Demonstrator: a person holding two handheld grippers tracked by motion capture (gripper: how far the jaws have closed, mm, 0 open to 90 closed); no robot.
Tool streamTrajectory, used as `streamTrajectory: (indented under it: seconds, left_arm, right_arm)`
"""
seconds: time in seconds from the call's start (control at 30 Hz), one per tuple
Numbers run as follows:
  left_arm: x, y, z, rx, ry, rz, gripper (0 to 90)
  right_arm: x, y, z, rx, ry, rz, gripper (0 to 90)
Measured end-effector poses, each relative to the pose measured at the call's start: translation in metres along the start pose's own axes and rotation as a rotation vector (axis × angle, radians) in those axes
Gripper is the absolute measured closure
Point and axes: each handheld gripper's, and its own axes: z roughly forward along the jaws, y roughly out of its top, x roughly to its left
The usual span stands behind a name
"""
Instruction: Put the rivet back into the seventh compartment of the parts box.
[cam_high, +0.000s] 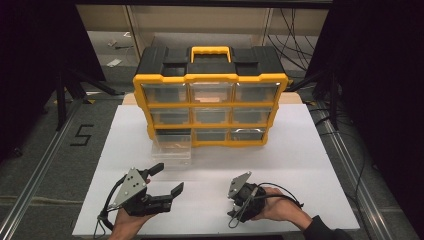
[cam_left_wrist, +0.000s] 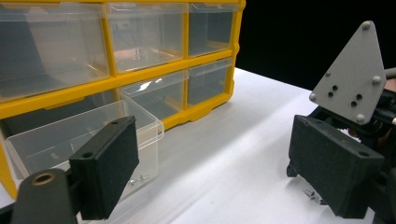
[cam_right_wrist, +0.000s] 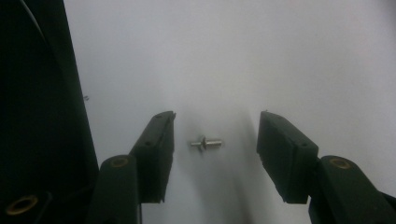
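From above, the yellow-and-black drawer cabinet (cam_high: 210, 97) stands at the far edge of the white worktop (cam_high: 300, 160), with one clear drawer (cam_high: 171, 148) pulled out at its lower left. Both hands sit near the worktop's near edge: the left gripper (cam_high: 167, 180) lies level with its jaws spread wide and nothing between them, and the right gripper (cam_high: 235, 204) points straight down at the board, so its jaws are hidden there.

The right gripper view looks along those jaws and shows a small metal screw (cam_right_wrist: 206, 143) lying on its side on the white surface. It rests between the two black pads, a little nearer the left one, touching neither. The jaws stand partly open around it.

The left gripper view shows the same screw (cam_left_wrist: 310, 194) under the right gripper, and the drawer (cam_left_wrist: 70, 140) just behind its own left jaw.
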Motion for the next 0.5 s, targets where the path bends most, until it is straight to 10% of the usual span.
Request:
streamTrajectory:
  seconds: [0.5]
  left_arm:
    - [-0.0006,-0.0001,0.0004,0.004,-0.001,0.003,15.4]
  right_arm:
    - [0.0026,0.0011,0.0026,0.027,0.010,-0.028,69.4]
